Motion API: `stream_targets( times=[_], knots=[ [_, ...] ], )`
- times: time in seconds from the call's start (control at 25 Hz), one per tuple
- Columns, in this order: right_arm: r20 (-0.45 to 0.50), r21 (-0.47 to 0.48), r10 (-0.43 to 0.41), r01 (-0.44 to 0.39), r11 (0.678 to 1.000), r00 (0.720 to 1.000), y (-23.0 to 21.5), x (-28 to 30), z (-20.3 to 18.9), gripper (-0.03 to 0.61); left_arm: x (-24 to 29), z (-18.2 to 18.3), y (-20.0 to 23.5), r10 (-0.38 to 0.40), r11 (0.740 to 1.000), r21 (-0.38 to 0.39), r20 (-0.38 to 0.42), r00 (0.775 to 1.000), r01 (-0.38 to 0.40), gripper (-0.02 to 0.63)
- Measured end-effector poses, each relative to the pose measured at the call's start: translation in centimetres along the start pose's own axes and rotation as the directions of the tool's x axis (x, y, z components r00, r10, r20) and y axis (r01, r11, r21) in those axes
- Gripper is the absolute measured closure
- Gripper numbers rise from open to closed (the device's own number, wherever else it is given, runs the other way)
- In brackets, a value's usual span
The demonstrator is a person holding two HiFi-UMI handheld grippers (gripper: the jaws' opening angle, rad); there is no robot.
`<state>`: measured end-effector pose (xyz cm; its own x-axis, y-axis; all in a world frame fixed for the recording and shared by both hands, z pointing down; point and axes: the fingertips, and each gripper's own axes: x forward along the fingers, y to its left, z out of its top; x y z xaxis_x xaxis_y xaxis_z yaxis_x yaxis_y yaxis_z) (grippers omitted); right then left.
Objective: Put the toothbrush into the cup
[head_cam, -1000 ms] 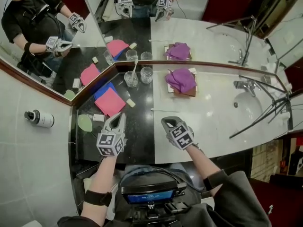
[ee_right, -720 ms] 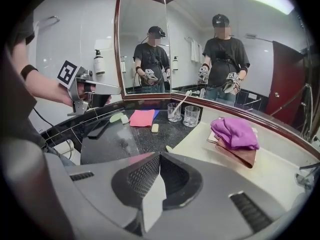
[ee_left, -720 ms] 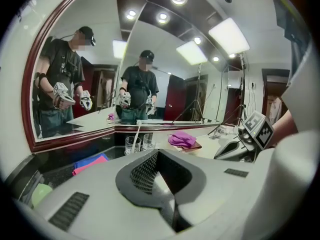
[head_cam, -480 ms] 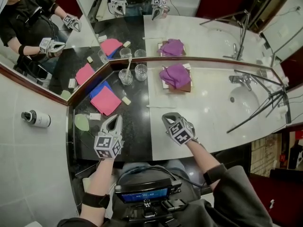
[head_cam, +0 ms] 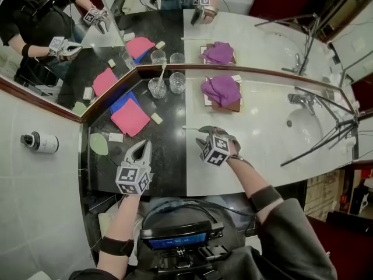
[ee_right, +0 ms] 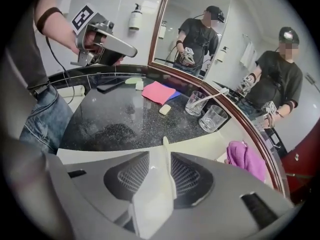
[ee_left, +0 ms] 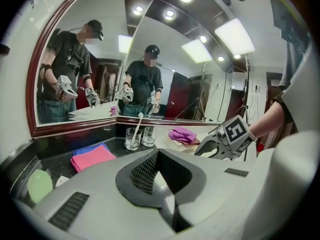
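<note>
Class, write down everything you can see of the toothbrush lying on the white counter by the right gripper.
The toothbrush is a slim, pale cream stick, plastic-looking, lying flat on the white counter, its far tip near the black stone top. It lies lengthwise between the jaws of the right gripper; they have just been opening and do not clamp it. Bristles cannot be made out.

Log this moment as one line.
right gripper: jaws just opening, astride toothbrush, not gripping | left gripper: shut, empty | empty cup: untouched
</note>
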<state>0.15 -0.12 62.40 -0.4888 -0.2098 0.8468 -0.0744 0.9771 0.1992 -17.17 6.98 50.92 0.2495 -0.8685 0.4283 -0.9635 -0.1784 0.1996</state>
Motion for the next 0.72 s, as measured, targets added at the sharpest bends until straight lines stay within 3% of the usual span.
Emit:
stream_targets(
  times=[0.44, 0.6, 0.72],
  knots=[
    [-0.125, -0.189, 0.115, -0.137, 0.972, 0.985, -1.9, 6.5, -1.3, 0.411, 1.9, -0.7, 0.9, 0.031, 1.000, -0.002, -0.029, 0.999, -0.031, 0.612],
    [-0.171, -0.196, 0.170, -0.203, 0.959, 0.970, -2.1, 8.0, -2.6, 0.413, 2.4, -0.9, 1.2, 0.040, 0.999, -0.005, -0.041, 0.998, -0.040, 0.612],
    [-0.183, -0.181, 0.212, -0.244, 0.953, 0.960, -1.8, 8.6, -3.1, 0.452, 2.8, -1.1, 1.2, 0.038, 0.999, -0.014, -0.051, 0.998, -0.039, 0.612]
  ],
)
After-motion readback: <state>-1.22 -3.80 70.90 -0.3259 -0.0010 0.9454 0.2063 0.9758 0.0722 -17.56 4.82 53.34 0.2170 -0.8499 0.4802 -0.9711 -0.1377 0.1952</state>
